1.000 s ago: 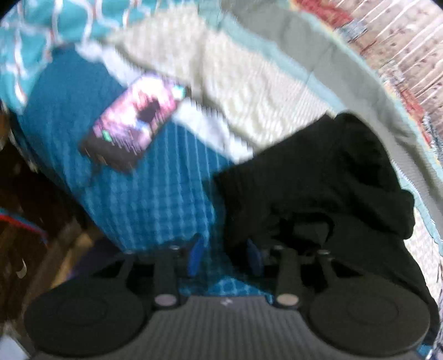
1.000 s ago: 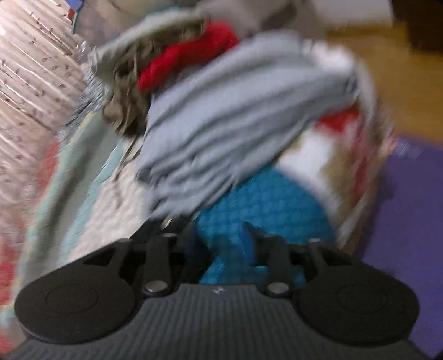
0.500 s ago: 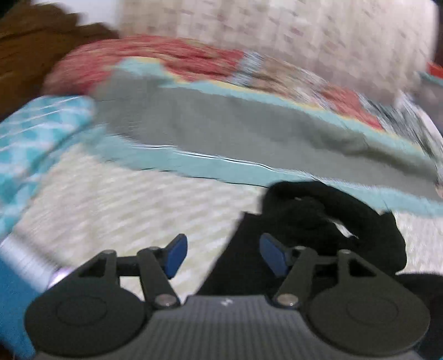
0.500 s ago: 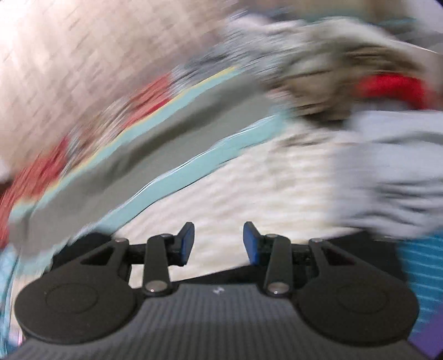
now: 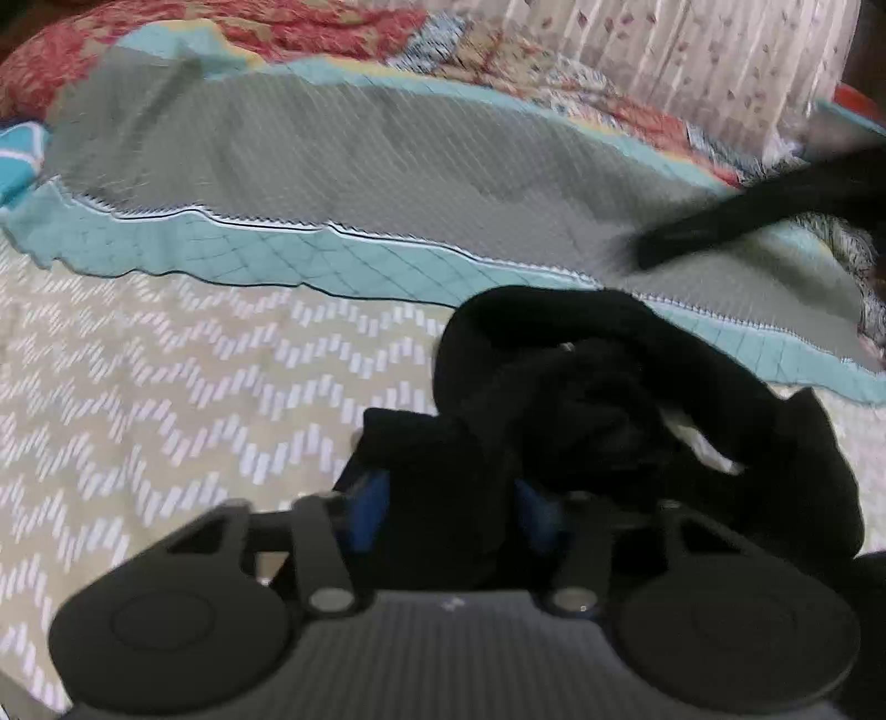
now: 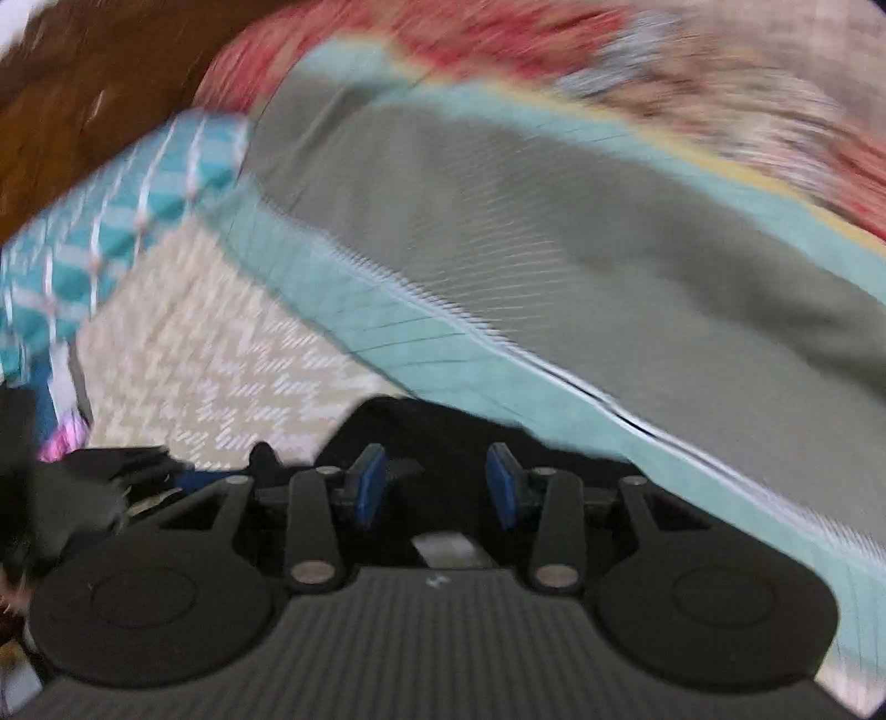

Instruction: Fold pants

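The black pants (image 5: 598, 387) lie crumpled on the bed's beige zigzag sheet (image 5: 166, 399). In the left wrist view black cloth fills the space between my left gripper's (image 5: 451, 512) blue pads, which stand apart around it. In the right wrist view my right gripper (image 6: 434, 484) is open, its blue pads wide apart just over an edge of the black pants (image 6: 437, 426). A blurred black shape (image 5: 747, 216) crosses the upper right of the left wrist view.
A grey and teal quilt (image 5: 343, 183) lies folded across the bed beyond the pants, with a red patterned cover (image 5: 266, 27) behind it. A teal patterned pillow (image 6: 111, 232) and dark wood (image 6: 83, 99) are at the left in the right wrist view.
Both grippers swung from the clothes pile and bed edge toward the black pants. The left gripper moved forward so the cloth now sits between its pads. The right gripper came down over the pants' edge.
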